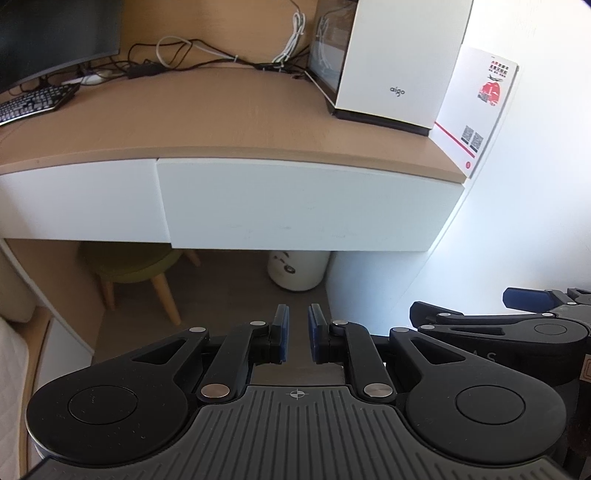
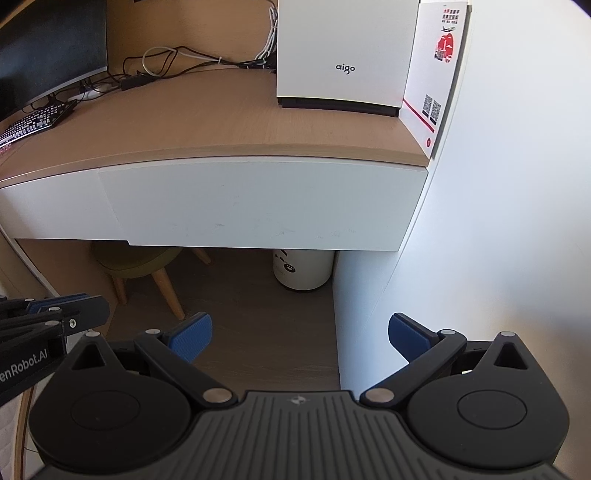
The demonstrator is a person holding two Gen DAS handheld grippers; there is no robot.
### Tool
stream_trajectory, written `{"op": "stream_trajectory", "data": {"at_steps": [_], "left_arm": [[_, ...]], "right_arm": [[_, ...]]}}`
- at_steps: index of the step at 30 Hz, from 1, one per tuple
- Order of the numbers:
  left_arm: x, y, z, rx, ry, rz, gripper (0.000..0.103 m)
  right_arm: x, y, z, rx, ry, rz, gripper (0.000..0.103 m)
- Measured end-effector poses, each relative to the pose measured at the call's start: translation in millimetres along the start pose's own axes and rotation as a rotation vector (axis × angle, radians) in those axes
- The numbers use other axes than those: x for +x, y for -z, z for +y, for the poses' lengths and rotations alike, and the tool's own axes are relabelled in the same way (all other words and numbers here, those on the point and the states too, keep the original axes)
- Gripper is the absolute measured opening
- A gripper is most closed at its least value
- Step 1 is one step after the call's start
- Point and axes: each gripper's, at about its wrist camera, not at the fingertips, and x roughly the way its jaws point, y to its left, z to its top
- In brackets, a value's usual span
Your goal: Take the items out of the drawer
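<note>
The white drawer front (image 1: pixel 306 206) under the wooden desk top (image 1: pixel 221 122) is closed, so its contents are hidden. It also fills the middle of the right wrist view (image 2: pixel 258 203). My left gripper (image 1: pixel 298 317) hovers below and in front of the drawer. Its blue pads are almost together, with only a narrow slit and nothing between them. My right gripper (image 2: pixel 299 325) is spread wide open and empty, level with the left one and just to its right. Neither gripper touches the drawer.
A second white drawer front (image 1: pixel 77 203) sits to the left. On the desk stand a white aigo box (image 1: pixel 391 66), a white leaflet (image 1: pixel 480 107), cables (image 1: pixel 177 55), a keyboard (image 1: pixel 33 103) and a monitor (image 1: pixel 48 33). Underneath are a green stool (image 1: pixel 133 269) and a white bin (image 1: pixel 299 271). A white wall (image 2: pixel 498 221) closes the right.
</note>
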Motion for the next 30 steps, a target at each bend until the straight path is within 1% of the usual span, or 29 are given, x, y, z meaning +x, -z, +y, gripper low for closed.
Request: {"op": "stream_trajectory", "data": {"at_steps": [7,10,14,17,19,22,25,27,29,30], "left_arm": [[15,-2,21,-0.035,0.018,0.023,0.014],[24,-7,29,-0.064,0.038,0.018,0.014],[39,-22,48,-0.129,0.013,-0.015,0.014],[51,-42,66,-0.182,-0.026,-0.028,0.015],[56,-55,76,-0.195,-0.04,-0.051,0.015],[69,-72,92,-0.214,-0.058,-0.069,0.015],[85,-81,111,-0.236,-0.075,-0.09,0.015],[95,-85,123,-0.232,-0.064,-0.086,0.016],[97,-90,137,-0.265,-0.048,-0.08,0.016],[98,-94,143,-0.279,-0.038,-0.096,0.016]], "right_arm": [[10,0,14,-0.012,0.013,0.012,0.102],[16,-2,14,-0.024,0.015,0.014,0.102],[26,-12,6,-0.031,0.025,-0.006,0.102],[41,-23,-6,-0.015,0.02,-0.032,0.102],[55,-33,-14,0.004,0.017,-0.03,0.102],[78,-46,-25,0.042,-0.01,-0.044,0.102],[105,-50,-29,0.058,-0.056,-0.058,0.102],[122,-48,-28,0.038,-0.071,-0.056,0.102],[130,-45,-26,0.029,-0.089,-0.051,0.102],[132,-44,-26,0.035,-0.103,-0.039,0.102]]}}
